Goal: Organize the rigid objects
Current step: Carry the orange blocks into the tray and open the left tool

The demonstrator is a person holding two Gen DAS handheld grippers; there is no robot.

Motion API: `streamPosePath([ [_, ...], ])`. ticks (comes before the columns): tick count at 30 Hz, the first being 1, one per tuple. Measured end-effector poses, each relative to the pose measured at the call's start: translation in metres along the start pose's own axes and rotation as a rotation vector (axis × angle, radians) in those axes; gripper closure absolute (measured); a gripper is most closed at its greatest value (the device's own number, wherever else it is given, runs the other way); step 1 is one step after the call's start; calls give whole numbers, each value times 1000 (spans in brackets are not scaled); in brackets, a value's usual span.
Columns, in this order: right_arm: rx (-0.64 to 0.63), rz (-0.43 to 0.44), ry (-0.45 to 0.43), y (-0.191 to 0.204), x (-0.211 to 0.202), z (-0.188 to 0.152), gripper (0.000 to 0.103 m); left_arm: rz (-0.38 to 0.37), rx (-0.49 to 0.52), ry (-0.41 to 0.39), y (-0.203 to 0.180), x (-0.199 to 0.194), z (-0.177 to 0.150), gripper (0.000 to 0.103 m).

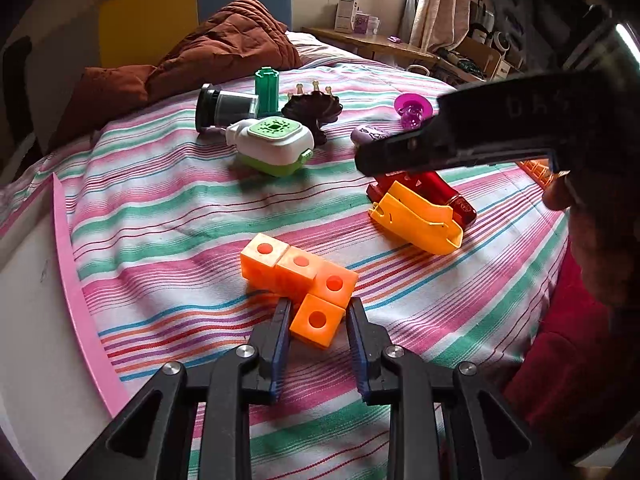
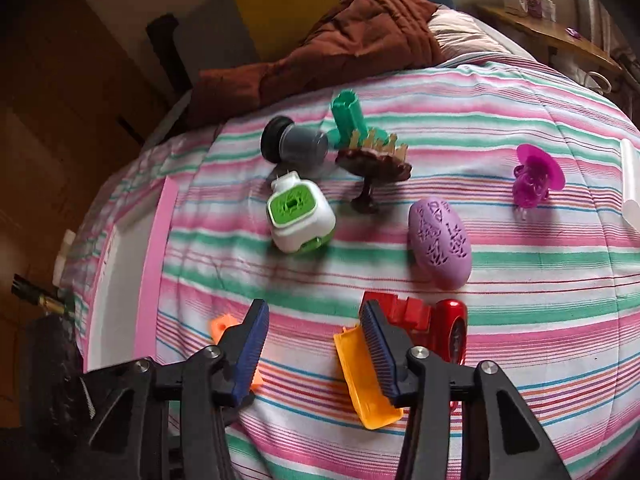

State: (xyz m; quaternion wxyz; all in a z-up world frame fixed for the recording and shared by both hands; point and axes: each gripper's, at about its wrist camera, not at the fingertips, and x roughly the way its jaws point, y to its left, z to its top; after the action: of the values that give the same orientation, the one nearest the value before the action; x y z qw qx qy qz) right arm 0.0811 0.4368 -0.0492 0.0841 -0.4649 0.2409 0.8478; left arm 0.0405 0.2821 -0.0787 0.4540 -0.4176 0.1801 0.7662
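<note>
The orange plastic chain of dotted cubes [image 1: 304, 280] lies on the striped bedsheet [image 1: 180, 208], its nearest cube between the fingers of the left claw [image 1: 318, 312], which is narrowed around it; whether the pads press is unclear. It looks light, stiff and smooth, and may flex at the links; flat cube sides suit gripping. The right claw [image 2: 316, 316] stands half open, empty, beside the yellow-orange plastic scoop [image 2: 366, 380].
</note>
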Motion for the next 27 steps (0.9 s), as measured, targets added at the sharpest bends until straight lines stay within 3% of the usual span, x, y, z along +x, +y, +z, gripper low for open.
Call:
streamPosePath([
  [4, -40, -59, 60, 3, 10, -6, 54, -4, -22, -27, 5, -19, -4, 76],
  [13, -47, -104, 61, 1, 8, -9, 54, 6, -97, -104, 29, -68, -10, 76],
  [15, -47, -140, 100, 1, 15, -11, 54, 16, -125, -128, 40, -80, -10, 76],
  [16, -50, -170, 122, 1, 19, -12, 56, 23, -140, -139, 46, -86, -11, 76],
  [18, -72, -220, 167, 2, 29, -14, 76, 35, -175, -150, 59, -95, -13, 76],
  [19, -86, -243, 183, 4, 34, -15, 78, 42, -190, -152, 66, -97, -16, 76],
  [27, -145, -264, 186, 13, 37, -15, 77, 113, -391, -132, 163, -110, -36, 76],
])
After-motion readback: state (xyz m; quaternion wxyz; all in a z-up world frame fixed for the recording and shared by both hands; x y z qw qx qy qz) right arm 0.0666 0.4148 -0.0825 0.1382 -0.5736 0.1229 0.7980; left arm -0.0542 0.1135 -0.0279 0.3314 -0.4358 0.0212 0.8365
